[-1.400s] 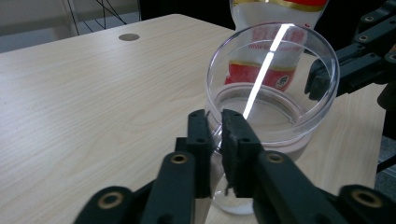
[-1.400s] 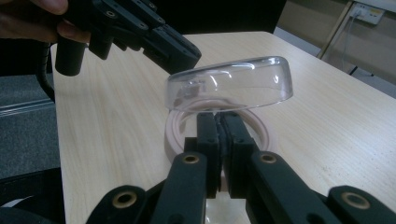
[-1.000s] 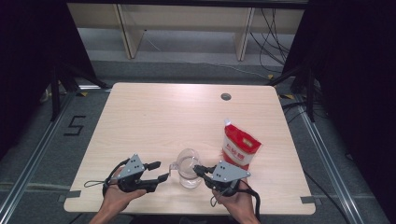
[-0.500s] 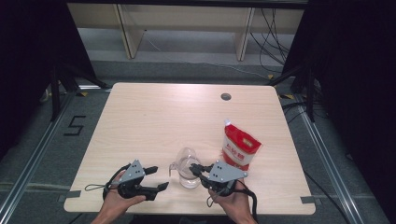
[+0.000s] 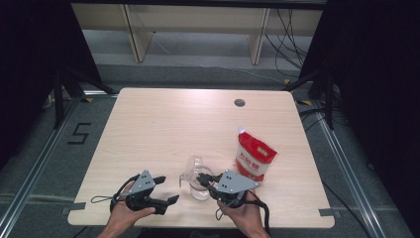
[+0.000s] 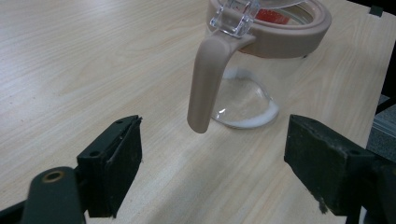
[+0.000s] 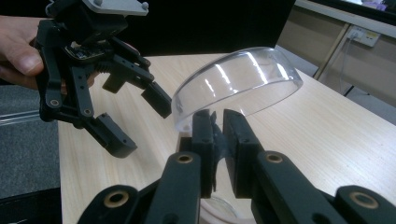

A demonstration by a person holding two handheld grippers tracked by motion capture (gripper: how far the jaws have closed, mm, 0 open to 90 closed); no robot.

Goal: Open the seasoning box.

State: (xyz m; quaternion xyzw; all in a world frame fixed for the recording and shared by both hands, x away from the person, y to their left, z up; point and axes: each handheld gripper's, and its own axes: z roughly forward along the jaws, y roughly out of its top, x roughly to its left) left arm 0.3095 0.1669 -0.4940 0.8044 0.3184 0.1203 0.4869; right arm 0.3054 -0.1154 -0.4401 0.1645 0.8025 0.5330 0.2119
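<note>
A clear jug (image 5: 198, 182) with a beige handle (image 6: 204, 84) stands near the table's (image 5: 163, 129) front edge, between the two grippers. The right gripper (image 7: 215, 132) pinches the jug's tilted clear lid (image 7: 240, 84) — jaws nearly closed on its tab. The left gripper (image 6: 212, 158) sits just beside the handle, jaws spread wide and empty — a red pouch (image 5: 254, 158) stands near the jug's right.

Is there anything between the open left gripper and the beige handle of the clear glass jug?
Nothing visible. The left gripper faces the beige handle of the clear glass jug across bare wooden table. The right gripper grips the jug's clear lid, away from that gap.
</note>
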